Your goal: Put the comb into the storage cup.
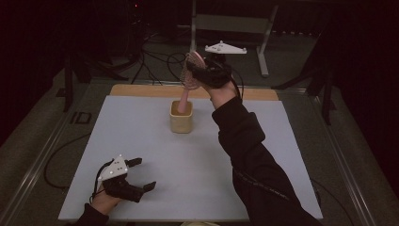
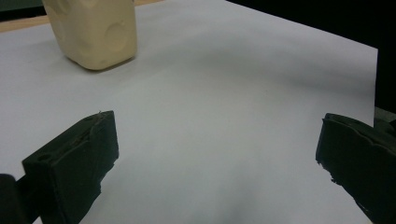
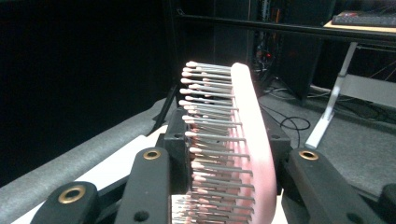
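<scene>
Right gripper [image 1: 203, 70] is clamped on the head of a pink hairbrush [image 1: 190, 75], held up at the far edge of the tabletop [image 1: 197, 160]. The brush handle hangs below the gripper, its tip down inside a cream cup-like holder [image 1: 181, 120], so the tip is hidden by the holder wall. In the right gripper view the jaws press either side of the brush head [image 3: 243, 140], bristles facing the left jaw; the handle is cut off below the frame. Dark sleeve [image 1: 249, 160] covers the forearm. Left gripper [image 1: 139, 173] rests low at the near left corner, jaws spread wide, nothing between them. In the left gripper view the holder [image 2: 95, 30] sits well ahead of the jaws, top cut off. Surroundings dim, hard to read.
</scene>
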The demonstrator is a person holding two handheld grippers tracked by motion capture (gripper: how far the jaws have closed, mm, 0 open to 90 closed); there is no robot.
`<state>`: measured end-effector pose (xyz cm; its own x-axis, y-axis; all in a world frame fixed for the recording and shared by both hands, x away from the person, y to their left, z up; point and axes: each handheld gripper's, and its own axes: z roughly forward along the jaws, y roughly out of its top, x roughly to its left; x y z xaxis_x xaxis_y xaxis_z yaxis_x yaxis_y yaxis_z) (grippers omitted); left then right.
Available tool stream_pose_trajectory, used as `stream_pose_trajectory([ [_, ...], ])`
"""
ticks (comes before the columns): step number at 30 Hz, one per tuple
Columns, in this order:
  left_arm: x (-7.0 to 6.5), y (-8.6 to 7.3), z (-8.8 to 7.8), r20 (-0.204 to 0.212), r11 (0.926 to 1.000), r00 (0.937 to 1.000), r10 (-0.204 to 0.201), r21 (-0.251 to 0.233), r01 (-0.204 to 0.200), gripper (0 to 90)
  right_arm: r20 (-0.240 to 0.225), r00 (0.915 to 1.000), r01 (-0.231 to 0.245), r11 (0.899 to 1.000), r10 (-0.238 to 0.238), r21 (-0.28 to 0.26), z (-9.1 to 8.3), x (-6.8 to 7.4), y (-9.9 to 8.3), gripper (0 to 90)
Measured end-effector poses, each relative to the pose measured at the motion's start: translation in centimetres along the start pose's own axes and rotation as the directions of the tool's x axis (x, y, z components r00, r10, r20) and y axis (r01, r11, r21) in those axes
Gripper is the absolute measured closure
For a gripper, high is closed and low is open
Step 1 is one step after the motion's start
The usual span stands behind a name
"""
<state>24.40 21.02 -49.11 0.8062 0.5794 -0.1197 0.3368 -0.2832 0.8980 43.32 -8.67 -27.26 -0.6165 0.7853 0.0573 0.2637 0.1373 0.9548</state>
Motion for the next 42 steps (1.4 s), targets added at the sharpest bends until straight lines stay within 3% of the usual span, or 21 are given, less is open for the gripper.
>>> stream_pose_trajectory([
  [13, 0.0, 0.0, 0.0, 0.007, 1.0, 1.0, -0.001, 0.0, 0.001, 0.1, 0.032, 0.9992, 0.025, 1.0, -0.024, -0.016, 2.2, -0.2, -1.2, 64.7],
  [42, -0.1, -0.1, 0.1, 0.021, 1.0, 0.9997, 0.009, 0.002, -0.009, 0.1, 0.033, 0.9991, -0.027, 0.999, 0.027, 0.017, 4.3, -1.3, -5.3, 64.7],
])
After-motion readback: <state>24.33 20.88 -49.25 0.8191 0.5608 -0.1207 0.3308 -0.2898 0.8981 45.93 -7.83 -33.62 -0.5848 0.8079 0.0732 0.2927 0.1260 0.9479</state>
